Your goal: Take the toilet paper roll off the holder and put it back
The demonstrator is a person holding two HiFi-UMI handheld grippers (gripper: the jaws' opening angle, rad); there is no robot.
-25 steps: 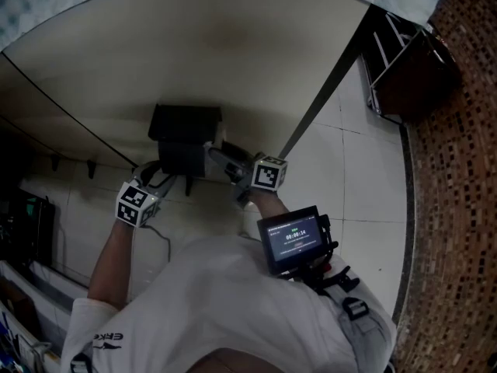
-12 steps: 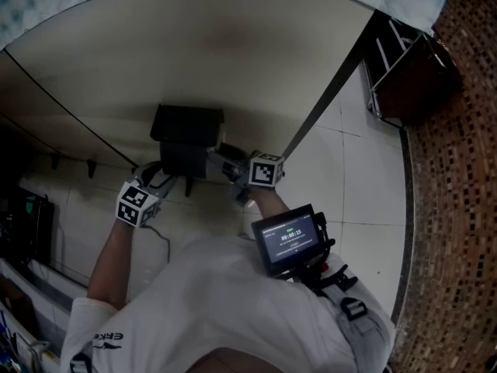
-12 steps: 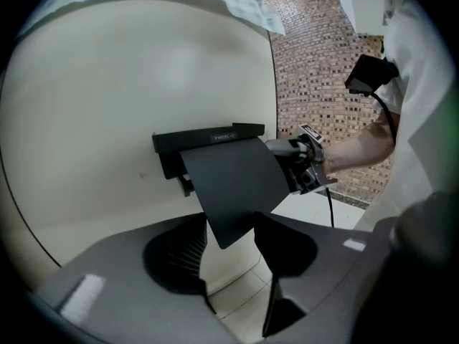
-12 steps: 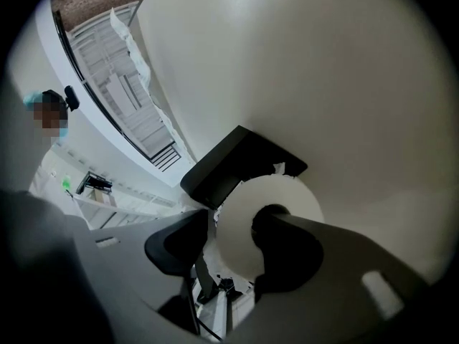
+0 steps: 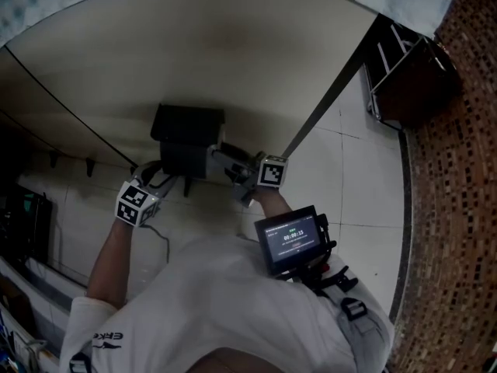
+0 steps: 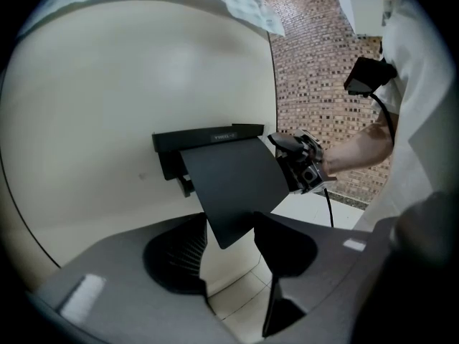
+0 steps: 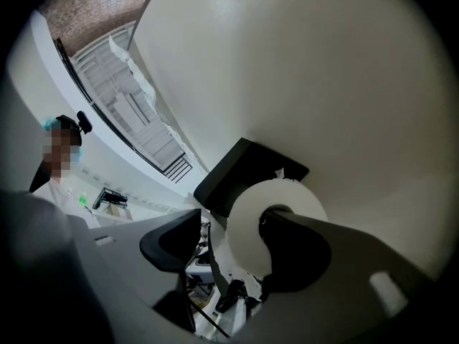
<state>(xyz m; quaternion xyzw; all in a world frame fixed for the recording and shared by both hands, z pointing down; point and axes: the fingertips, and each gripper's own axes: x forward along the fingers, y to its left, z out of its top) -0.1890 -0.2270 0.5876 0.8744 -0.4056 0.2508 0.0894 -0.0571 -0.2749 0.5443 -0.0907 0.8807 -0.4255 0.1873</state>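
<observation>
Head view, looking steeply down: a person in a white shirt (image 5: 225,301) faces a cream wall (image 5: 233,45) with a black toilet paper holder (image 5: 186,127) fixed to it. The left claw (image 5: 161,174) reaches the holder from the left and the right claw (image 5: 229,160) from the right. Each carries a cube with square markers. A small lit screen (image 5: 291,238) hangs at the person's chest. White floor tiles (image 5: 349,177) lie to the right.

Left gripper view: the left claw is open, its jaws wide apart. The holder's black cover flap (image 6: 229,178) is swung up and out from the wall. Its lower corner sits between the jaws, its edge right by one jaw; whether they touch cannot be told. The right claw shows just beyond the flap.

Right gripper view: the white toilet paper roll (image 7: 244,228) sits at the holder, right under the black cover. The right claw is open and its jaws have just been opening. One jaw's tip is at the roll's centre hole, and the other stands clear of the roll's outer side
</observation>
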